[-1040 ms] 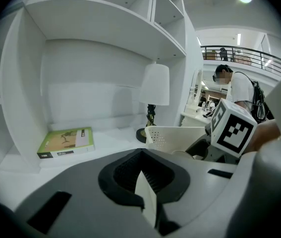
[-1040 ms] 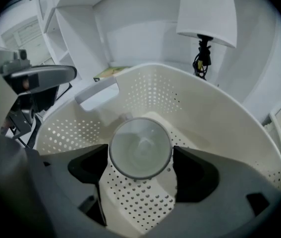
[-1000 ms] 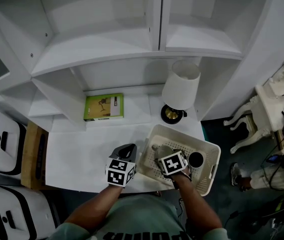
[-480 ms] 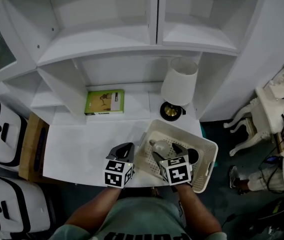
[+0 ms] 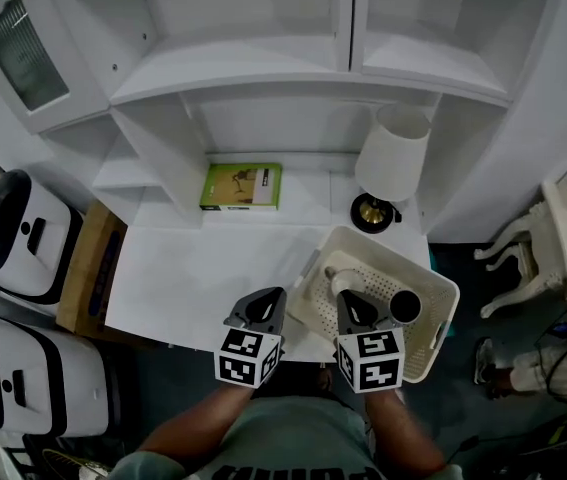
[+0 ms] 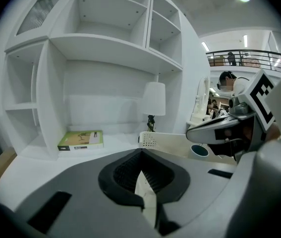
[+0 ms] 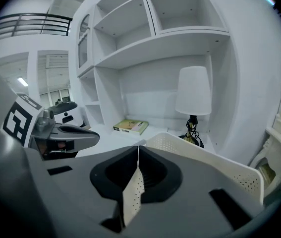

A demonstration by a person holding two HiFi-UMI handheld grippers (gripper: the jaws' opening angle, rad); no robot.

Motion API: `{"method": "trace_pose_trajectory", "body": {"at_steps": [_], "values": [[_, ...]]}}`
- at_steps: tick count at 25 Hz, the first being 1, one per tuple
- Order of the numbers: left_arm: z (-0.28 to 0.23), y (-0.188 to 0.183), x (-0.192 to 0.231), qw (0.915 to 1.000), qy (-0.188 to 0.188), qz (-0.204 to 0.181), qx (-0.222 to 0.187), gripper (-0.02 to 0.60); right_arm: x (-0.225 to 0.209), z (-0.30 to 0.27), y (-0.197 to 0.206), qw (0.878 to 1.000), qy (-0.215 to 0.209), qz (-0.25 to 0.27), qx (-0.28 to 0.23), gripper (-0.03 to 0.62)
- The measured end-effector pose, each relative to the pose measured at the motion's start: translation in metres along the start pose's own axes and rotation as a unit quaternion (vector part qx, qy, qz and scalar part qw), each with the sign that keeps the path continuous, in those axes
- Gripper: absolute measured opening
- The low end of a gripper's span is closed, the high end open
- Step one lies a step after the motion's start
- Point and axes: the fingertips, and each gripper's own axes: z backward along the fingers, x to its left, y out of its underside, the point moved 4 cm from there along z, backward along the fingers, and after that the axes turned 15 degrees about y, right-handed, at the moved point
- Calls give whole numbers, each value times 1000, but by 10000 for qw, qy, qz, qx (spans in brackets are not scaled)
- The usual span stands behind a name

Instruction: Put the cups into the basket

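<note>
A white perforated basket [image 5: 388, 260] stands at the right of the white table. Inside it are a pale cup [image 5: 342, 284] and a dark cup [image 5: 404, 307], side by side. My right gripper [image 5: 353, 308] hovers at the basket's near rim, just short of the pale cup, shut with nothing between its jaws. My left gripper [image 5: 265, 304] hangs over the table's front edge, left of the basket, also shut and empty. The left gripper view shows the basket [image 6: 152, 139] and the dark cup [image 6: 198, 150] beyond the closed jaws. The right gripper view looks over the basket's rim [image 7: 214, 167].
A white-shaded lamp [image 5: 391, 163] stands behind the basket and a green book [image 5: 242, 185] lies at the table's back. Shelving rises behind the table. White machines [image 5: 13, 238] and a wooden box [image 5: 88, 283] stand to the left. A person sits far right.
My right gripper has drawn back from over the pale cup to the basket's near rim. The pale cup stays in the basket. The left gripper has hardly moved.
</note>
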Motion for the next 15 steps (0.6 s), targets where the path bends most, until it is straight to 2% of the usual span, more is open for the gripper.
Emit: {"method": "trace_pose_trajectory", "body": {"at_steps": [8,15], "values": [[40,-11,-12,9989,252,-305,-247,8,23,28,2,9982,377,-218,-404,17],[92,1,-13,9967,564,-511,-298,8,72,62,13,9956,675,-345,-550,17]]}}
